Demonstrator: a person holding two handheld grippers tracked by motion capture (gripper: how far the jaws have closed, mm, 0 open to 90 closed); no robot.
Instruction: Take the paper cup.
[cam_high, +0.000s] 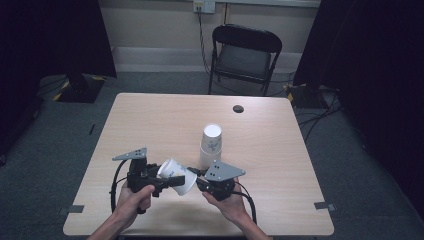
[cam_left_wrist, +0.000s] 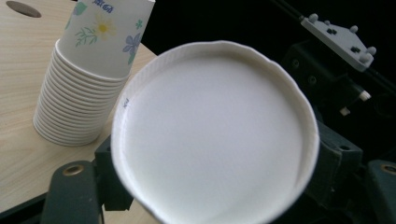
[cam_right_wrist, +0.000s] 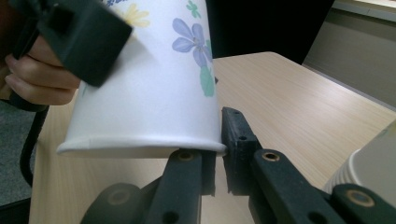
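A white paper cup with a flower print (cam_high: 177, 177) lies on its side above the table's near edge, between my two grippers. My right gripper (cam_right_wrist: 215, 154) is shut on the cup's rim, with one jaw inside the mouth and the other outside. My left gripper (cam_high: 162, 181) is open. The cup's narrow bottom end (cam_left_wrist: 210, 135) sits between its jaws, and I see no pinch on the wall. One of its fingers (cam_right_wrist: 70, 32) lies along the cup's side. A hand holds each gripper.
A tall stack of upside-down paper cups (cam_high: 211, 145) stands just beyond the grippers, near the table's middle (cam_left_wrist: 88, 84). The wooden table (cam_high: 150, 120) has a round cable hole (cam_high: 238, 108) at the back. A folding chair (cam_high: 245, 55) stands behind it.
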